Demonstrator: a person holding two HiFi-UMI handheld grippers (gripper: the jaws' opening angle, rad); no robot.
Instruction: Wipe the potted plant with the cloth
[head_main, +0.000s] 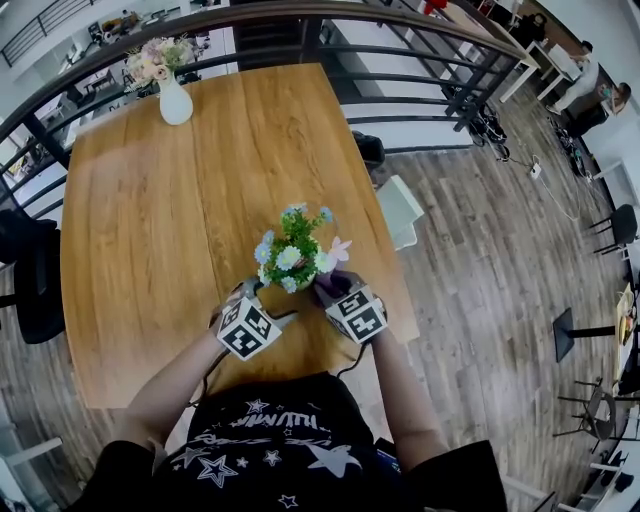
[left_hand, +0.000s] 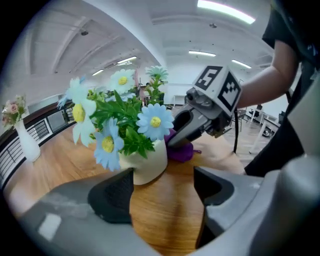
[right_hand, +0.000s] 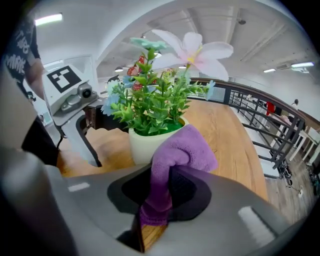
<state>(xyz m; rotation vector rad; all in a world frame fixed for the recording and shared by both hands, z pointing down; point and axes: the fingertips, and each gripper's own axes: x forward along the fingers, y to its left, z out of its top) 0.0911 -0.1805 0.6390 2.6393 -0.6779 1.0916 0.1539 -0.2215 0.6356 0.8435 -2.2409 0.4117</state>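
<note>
- Honey-coloured wood forms the long table (head_main: 150, 250) in the head view, set against a dark metal railing (head_main: 300, 15) over a grey-brown plank floor (head_main: 500, 250). A white vase of pale flowers (head_main: 175, 100) stands at the far end. The potted plant (head_main: 295, 255) sits near the front edge, with the left gripper (head_main: 247, 295) just beside it on one side and the right gripper (head_main: 328, 288) on the other.
- Left gripper view: the left gripper (left_hand: 164, 186) has its jaws spread, with bare tabletop between them. The cream pot of the potted plant (left_hand: 145, 160) stands just beyond the left pad. Behind the pot, the right gripper (left_hand: 187, 125) presses a purple cloth (left_hand: 181, 151) near the pot's side. Strip lights (left_hand: 230, 11) cross a white ceiling.
- Right gripper view: the right gripper (right_hand: 167, 192) pinches the cloth (right_hand: 185, 147), whose bunched end lies against the pot's rim below the leaves of the potted plant (right_hand: 150, 115). The left gripper (right_hand: 75, 115) is at the far side. The railing (right_hand: 270, 115) edges the table (right_hand: 230, 130).
</note>
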